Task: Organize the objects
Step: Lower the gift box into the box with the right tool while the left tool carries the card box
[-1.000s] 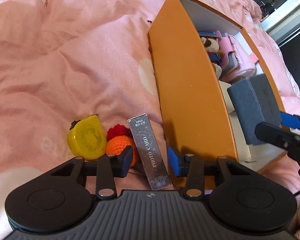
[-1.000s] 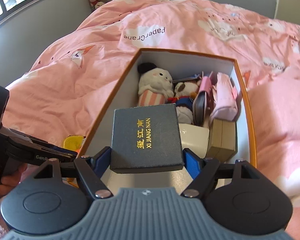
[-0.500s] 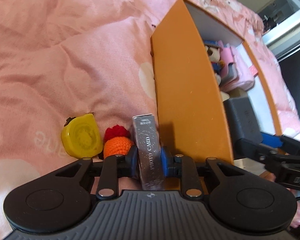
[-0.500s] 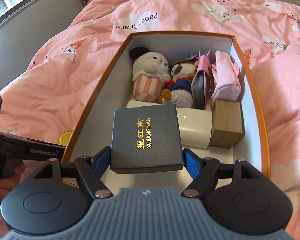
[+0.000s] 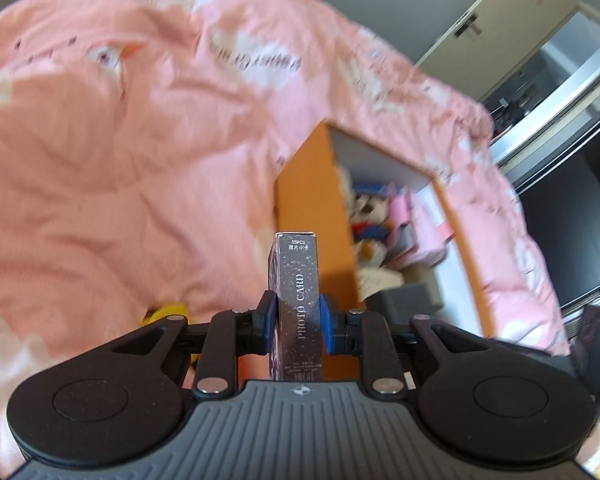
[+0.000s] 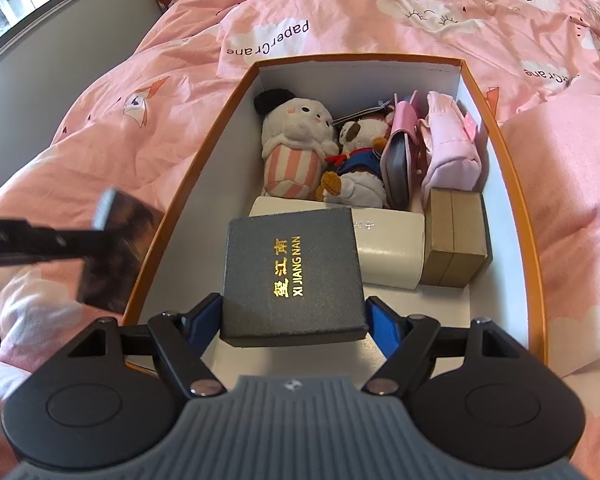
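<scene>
My left gripper (image 5: 297, 317) is shut on a silver photo card box (image 5: 296, 300) and holds it upright above the bed, left of the orange storage box (image 5: 312, 216). My right gripper (image 6: 296, 316) is shut on a dark XI JIANG NAN box (image 6: 292, 276) held over the near end of the orange storage box (image 6: 516, 184). The left gripper with its card box shows blurred at the left of the right wrist view (image 6: 100, 236).
Inside the storage box lie a striped plush (image 6: 296, 148), a dog plush (image 6: 360, 160), a pink pouch (image 6: 452, 148), a white box (image 6: 392, 248) and a brown box (image 6: 456, 240). A yellow toy (image 5: 168, 312) lies on the pink quilt (image 5: 100, 160).
My left gripper closed on the photo card box and lifted it off the quilt. My right gripper moved the dark box further over the storage box.
</scene>
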`<state>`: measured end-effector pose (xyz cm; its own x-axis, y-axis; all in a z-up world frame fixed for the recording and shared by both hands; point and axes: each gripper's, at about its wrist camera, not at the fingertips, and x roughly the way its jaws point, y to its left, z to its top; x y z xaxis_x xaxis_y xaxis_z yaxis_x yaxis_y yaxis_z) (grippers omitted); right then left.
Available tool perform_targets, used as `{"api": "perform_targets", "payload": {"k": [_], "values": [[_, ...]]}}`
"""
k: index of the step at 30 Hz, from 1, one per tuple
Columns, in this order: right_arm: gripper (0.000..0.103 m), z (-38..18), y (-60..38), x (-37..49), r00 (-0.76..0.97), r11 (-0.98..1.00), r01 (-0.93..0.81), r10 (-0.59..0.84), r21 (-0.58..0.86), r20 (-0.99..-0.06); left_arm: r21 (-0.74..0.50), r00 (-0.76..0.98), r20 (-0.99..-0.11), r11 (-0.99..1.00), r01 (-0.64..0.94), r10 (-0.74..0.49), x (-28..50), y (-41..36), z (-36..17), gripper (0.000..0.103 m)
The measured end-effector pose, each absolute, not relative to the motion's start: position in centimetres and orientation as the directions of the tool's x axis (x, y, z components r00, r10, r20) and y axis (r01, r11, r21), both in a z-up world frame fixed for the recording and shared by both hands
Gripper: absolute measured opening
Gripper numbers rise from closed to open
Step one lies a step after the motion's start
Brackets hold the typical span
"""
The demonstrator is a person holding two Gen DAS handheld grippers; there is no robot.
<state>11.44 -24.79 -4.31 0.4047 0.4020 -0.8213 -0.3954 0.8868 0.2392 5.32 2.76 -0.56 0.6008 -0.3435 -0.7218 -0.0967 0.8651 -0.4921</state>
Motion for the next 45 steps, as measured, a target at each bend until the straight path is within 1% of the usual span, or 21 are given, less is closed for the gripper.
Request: {"api": "perform_targets", "payload": {"k": [4, 8, 10, 15, 21, 28, 32, 38, 45], "values": [[0.077, -3.9, -25.2, 11.5, 0.418, 0.894, -0.380, 0.394, 0.237, -0.818, -0.506, 0.634, -0.675, 0.862, -0.026, -0.377, 5.3, 1.9, 1.8, 0.026], [0.077, -3.4, -25.8, 11.9, 0.434, 0.907, -0.370, 0.362, 0.204, -0.825, -0.525, 0.611, -0.651, 0.849, 0.065, -0.450, 5.8, -0.3, 2.9, 0.026], [0.077, -3.2, -26.1, 12.1, 0.438, 0.912, -0.368, 0.341, 0.181, -0.832, -0.527, 0.583, -0.660, 0.845, 0.092, -0.475, 6.2, -1.6, 2.6, 0.026], [0.077, -3.1, -27.2, 12.7, 0.439, 0.926, -0.358, 0.281, 0.121, -0.853, -0.490, 0.486, -0.718, 0.858, 0.154, -0.498, 7.3, -5.3, 0.3, 0.026], [0.077, -3.9, -27.2, 13.0, 0.409, 0.921, -0.382, 0.236, 0.069, -0.881, -0.388, 0.409, -0.801, 0.899, 0.202, -0.438, 8.0, -8.0, -2.1, 0.026], [0.077, -4.7, -26.8, 12.9, 0.388, 0.910, -0.414, 0.206, 0.030, -0.898, -0.284, 0.356, -0.866, 0.932, 0.227, -0.351, 8.9, -10.2, -3.7, 0.026], [0.077, -4.7, -26.7, 12.8, 0.403, 0.905, -0.424, 0.174, -0.015, -0.899, -0.255, 0.357, -0.877, 0.941, 0.221, -0.322, 9.1, -10.9, -4.0, 0.025], [0.077, -4.7, -26.8, 12.8, 0.402, 0.901, -0.433, 0.175, -0.018, -0.899, -0.285, 0.349, -0.872, 0.936, 0.208, -0.343, 9.1, -10.8, -3.9, 0.026], [0.077, -4.9, -26.3, 12.7, 0.409, 0.891, -0.451, 0.158, -0.049, -0.899, -0.231, 0.351, -0.888, 0.948, 0.218, -0.297, 9.0, -11.3, -4.0, 0.026]]}}
